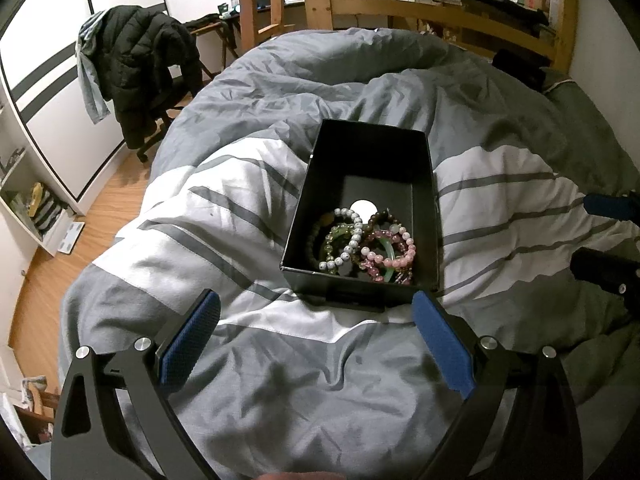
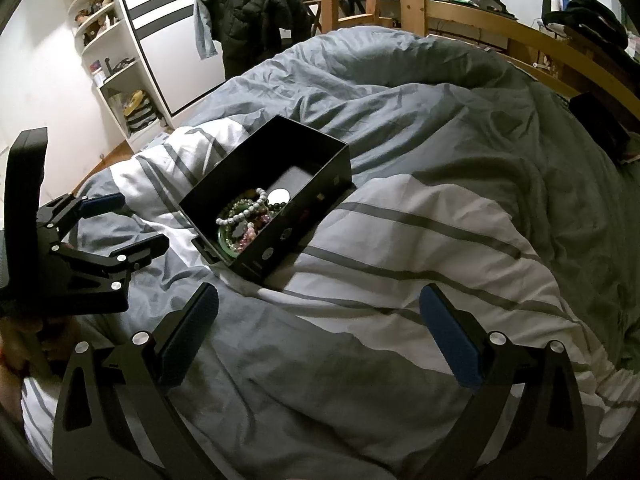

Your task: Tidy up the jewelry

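A black open box [image 1: 434, 216] sits on the grey and white duvet. Several bead bracelets [image 1: 362, 244] lie piled in its near end: white, green, pink and brown ones. My left gripper [image 1: 316, 308] is open and empty, just in front of the box's near wall. In the right wrist view the box [image 2: 320, 196] lies ahead to the left with the bracelets [image 2: 250, 216] inside. My right gripper [image 2: 320, 300] is open and empty, above the duvet to the right of the box. The left gripper also shows in the right wrist view [image 2: 120, 224], open.
The striped duvet [image 1: 248, 360] covers the bed. A chair with a dark jacket [image 1: 140, 68] stands at the left by a white wardrobe. A wooden bed frame [image 1: 460, 12] and desk are behind. White shelves [image 2: 108, 60] stand at the left.
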`<control>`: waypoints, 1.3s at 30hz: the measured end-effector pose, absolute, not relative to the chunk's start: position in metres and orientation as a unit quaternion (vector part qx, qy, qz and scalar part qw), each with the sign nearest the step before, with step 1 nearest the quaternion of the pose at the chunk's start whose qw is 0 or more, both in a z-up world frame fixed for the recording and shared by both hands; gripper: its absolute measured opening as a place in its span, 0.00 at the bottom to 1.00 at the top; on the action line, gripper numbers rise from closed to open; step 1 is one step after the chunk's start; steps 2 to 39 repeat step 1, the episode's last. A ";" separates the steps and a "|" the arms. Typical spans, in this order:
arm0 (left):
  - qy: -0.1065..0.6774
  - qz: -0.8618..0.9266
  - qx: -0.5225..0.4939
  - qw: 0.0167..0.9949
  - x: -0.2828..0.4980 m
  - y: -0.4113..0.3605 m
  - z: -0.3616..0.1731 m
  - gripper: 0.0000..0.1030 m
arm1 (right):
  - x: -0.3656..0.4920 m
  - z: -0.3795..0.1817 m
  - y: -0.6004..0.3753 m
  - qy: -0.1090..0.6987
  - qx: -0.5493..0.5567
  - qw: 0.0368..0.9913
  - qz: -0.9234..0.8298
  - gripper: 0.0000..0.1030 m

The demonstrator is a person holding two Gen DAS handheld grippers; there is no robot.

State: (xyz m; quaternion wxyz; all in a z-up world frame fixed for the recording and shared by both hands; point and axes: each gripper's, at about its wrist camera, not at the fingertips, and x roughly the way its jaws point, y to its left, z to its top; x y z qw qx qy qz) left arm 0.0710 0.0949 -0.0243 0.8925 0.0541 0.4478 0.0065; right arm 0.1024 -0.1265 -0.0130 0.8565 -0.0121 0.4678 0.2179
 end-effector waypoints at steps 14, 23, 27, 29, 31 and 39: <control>0.448 0.007 0.054 0.892 0.072 0.094 -0.023 0.92 | 0.103 -0.013 -0.130 0.467 -0.009 0.857 0.217 0.97; 0.448 0.007 0.054 0.892 0.072 0.094 -0.023 0.92 | 0.103 -0.013 -0.130 0.467 -0.009 0.857 0.217 0.97; 0.448 0.007 0.054 0.892 0.072 0.094 -0.023 0.92 | 0.103 -0.013 -0.130 0.467 -0.009 0.857 0.217 0.97; 0.448 0.007 0.054 0.892 0.072 0.094 -0.023 0.92 | 0.103 -0.013 -0.130 0.467 -0.009 0.857 0.217 0.97; 0.448 0.007 0.054 0.892 0.072 0.094 -0.023 0.92 | 0.103 -0.013 -0.130 0.467 -0.009 0.857 0.217 0.97; 0.448 0.007 0.054 0.892 0.072 0.094 -0.023 0.92 | 0.103 -0.013 -0.130 0.467 -0.009 0.857 0.217 0.97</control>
